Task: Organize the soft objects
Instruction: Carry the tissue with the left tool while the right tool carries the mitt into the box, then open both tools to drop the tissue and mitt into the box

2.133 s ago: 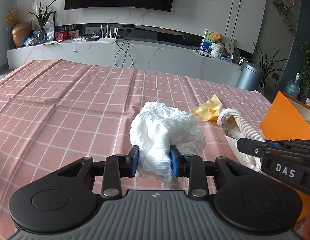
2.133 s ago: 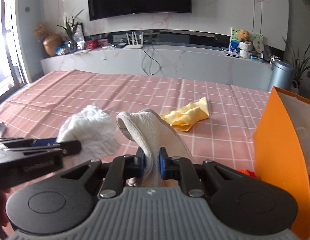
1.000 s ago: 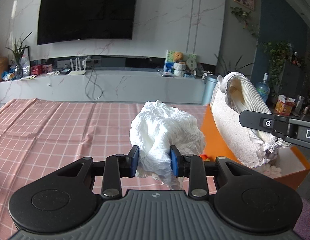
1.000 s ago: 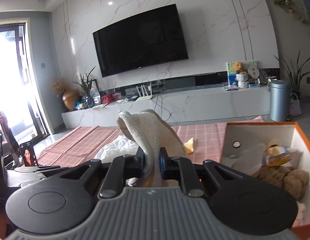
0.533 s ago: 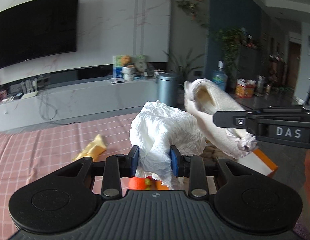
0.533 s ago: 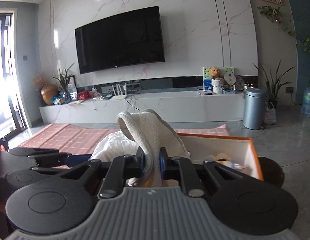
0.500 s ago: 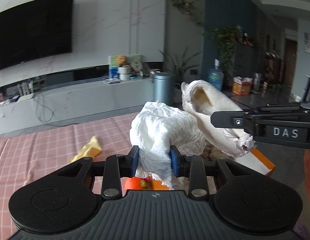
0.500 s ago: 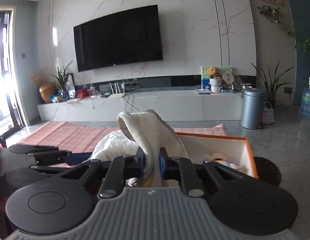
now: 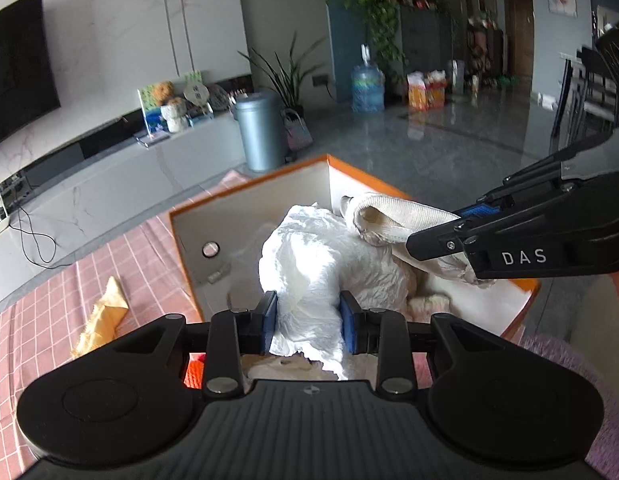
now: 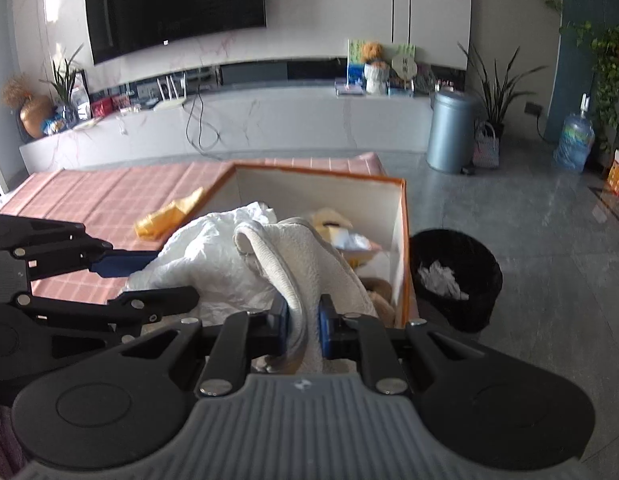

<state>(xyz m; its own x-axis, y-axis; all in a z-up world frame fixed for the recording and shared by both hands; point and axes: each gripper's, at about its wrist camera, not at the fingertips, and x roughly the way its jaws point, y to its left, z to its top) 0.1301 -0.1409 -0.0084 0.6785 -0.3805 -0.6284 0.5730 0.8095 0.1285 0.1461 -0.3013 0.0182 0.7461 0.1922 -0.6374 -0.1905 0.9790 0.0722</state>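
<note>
Both grippers hang over the open orange box (image 9: 245,196), each carrying cloth.

Left gripper (image 9: 308,316): blue pads clamped on a crumpled white cloth (image 9: 321,264), which bulges above the jaws and trails below them. Bundle sits over the box interior, near the middle.

Right gripper (image 10: 303,326): jaws pinched nearly together on a folded cream towel (image 10: 305,264). The towel arches up and forward from the pads, its free end over the box and touching the white cloth.

Box already holds soft items; a tan plush piece (image 10: 379,292) and some packaging show near the right wall. A yellow cloth (image 9: 103,312) lies on the pink checked tablecloth (image 9: 33,320), outside the box, not yet collected.

Risks, as judged:
- The two cloths touch. If one gripper lets go first, its cloth may cling to the other and be dragged back out on withdrawal.
- The white cloth trails low near the box's near edge; release too close to that edge could leave it draped over the rim.
- The towel's long free end could hang over the right wall, with a black waste bin (image 10: 455,276) just beside the box.
- The grippers are close together; they could knock each other.
</note>
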